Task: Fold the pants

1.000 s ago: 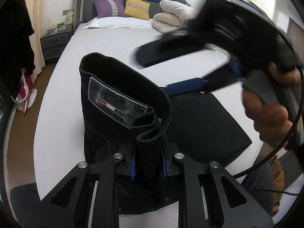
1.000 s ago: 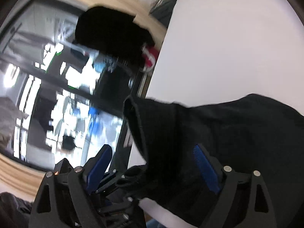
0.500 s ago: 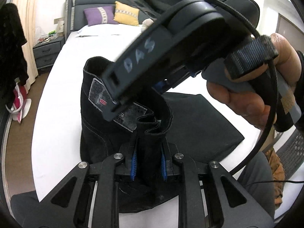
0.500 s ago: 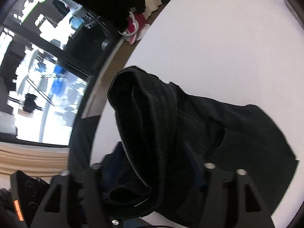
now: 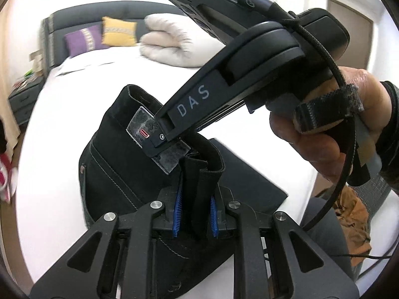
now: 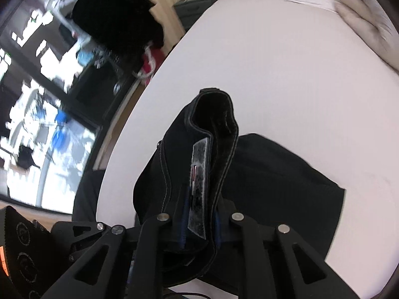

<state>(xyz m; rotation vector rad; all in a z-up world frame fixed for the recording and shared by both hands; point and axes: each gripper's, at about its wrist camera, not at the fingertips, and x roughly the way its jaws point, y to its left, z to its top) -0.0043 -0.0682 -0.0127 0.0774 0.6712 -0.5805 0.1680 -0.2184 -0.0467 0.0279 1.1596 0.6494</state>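
Black denim pants w/ pale contrast stitching [image 5: 117, 174] are half lifted off the white bed sheet [image 5: 49, 199]: waistband end w/ the grey leather-look brand patch [image 5: 144, 127] stands up directly ahead of the left gripper [image 5: 194, 214], while the rest lies flat on the sheet ahead-right of it, already doubled into a dark rectangle.

Left gripper is clamped on a bunched fold of the waistband, blue pads pressed on both sides of the cloth, same hold as 1 s ago.

Change is on the other side. 1 s ago the right gripper [image 6: 199, 221] was wide apart, cloth only draped across it, blurred w/ motion. Half a sec ago it was swinging in over the waistband. Now its fingers are closed on the waistband right at the patch, which runs between the pads in the right wrist view. From the left wrist view its body crosses just ahead and above, tip touching the patch, person's right hand [image 5: 324, 134] behind it.

Meaning: both ends of the waistband are now pinched, so prob. ready to carry that end over the flat part for the next fold. Risk: thick bunch slipping from left pads.

Further out: folded beige duvet [image 5: 169, 44], purple + yellow cushions at the dark headboard.
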